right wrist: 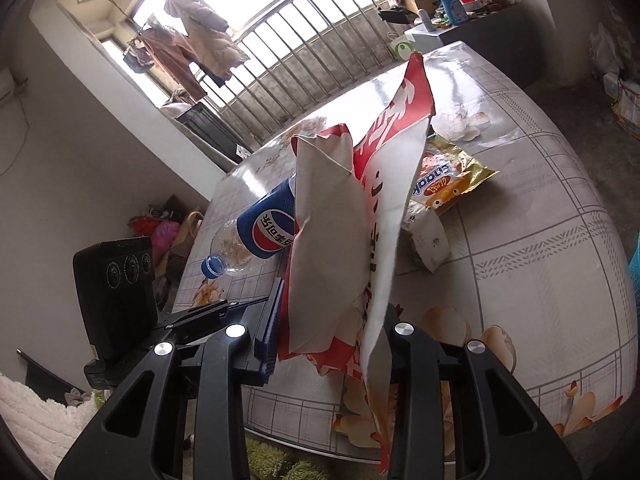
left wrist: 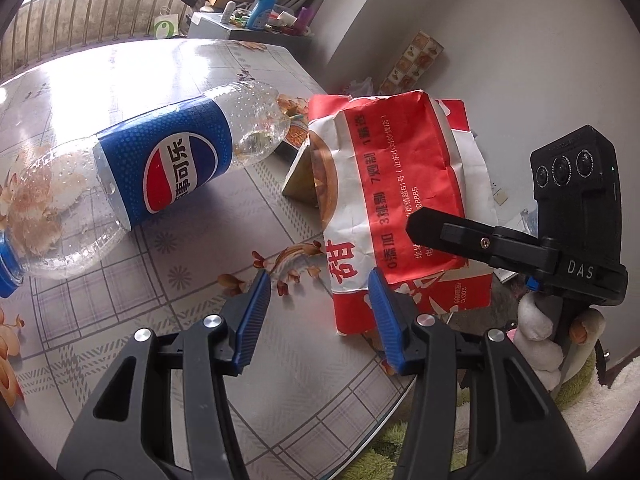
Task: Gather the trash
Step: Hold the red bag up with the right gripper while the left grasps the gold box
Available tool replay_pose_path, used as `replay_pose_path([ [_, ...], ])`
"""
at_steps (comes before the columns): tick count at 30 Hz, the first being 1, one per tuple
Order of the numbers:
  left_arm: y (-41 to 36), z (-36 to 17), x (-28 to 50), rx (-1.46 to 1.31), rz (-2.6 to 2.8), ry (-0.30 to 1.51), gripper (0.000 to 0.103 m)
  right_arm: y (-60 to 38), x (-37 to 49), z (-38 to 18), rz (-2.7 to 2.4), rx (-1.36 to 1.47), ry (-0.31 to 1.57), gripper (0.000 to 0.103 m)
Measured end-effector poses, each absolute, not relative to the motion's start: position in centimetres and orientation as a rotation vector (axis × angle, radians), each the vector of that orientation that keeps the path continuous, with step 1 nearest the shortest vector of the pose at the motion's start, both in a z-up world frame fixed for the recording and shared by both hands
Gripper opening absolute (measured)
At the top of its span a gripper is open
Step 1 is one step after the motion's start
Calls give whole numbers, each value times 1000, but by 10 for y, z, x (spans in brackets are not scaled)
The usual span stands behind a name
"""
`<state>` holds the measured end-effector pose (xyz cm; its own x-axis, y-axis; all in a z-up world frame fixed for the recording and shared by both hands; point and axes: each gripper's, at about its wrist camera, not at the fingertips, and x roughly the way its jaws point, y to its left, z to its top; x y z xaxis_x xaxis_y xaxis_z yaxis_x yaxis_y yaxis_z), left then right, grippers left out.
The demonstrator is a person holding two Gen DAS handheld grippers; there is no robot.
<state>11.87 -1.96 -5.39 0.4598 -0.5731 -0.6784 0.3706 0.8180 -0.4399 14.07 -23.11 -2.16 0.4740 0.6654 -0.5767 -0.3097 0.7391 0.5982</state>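
Note:
A red and white paper bag [left wrist: 384, 184] is held by my right gripper [right wrist: 332, 332], which is shut on it; the bag [right wrist: 340, 240] stands up between the jaws above the table edge. My left gripper [left wrist: 318, 304] is open and empty, its right fingertip [left wrist: 380, 300] next to the bag's lower edge. An empty Pepsi bottle [left wrist: 140, 176] lies on its side on the table, left of the bag; it also shows in the right wrist view [right wrist: 260, 232]. A gold snack wrapper [right wrist: 452, 184] and a crumpled white wrapper [right wrist: 428, 240] lie behind the bag.
The table [left wrist: 280, 380] has a glossy floral cloth, and its front edge [right wrist: 480, 420] is close to both grippers. A railed window [right wrist: 304, 40] is behind. A cluttered cabinet [left wrist: 256, 20] stands at the far end. Green and white rugs [left wrist: 580, 400] lie below.

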Motion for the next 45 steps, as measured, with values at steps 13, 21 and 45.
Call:
replay_pose_path([
  [13,-49,-41,146,-256,-623,916,47,-329,153,8,383,562,697,33],
  [21,-43,-39,169,-376,-586,941,49,-298,195,-27,473,621,789,33],
  [45,-43,-54,172,-281,-407,1074,61,-307,164,-64,550,804,856,33],
])
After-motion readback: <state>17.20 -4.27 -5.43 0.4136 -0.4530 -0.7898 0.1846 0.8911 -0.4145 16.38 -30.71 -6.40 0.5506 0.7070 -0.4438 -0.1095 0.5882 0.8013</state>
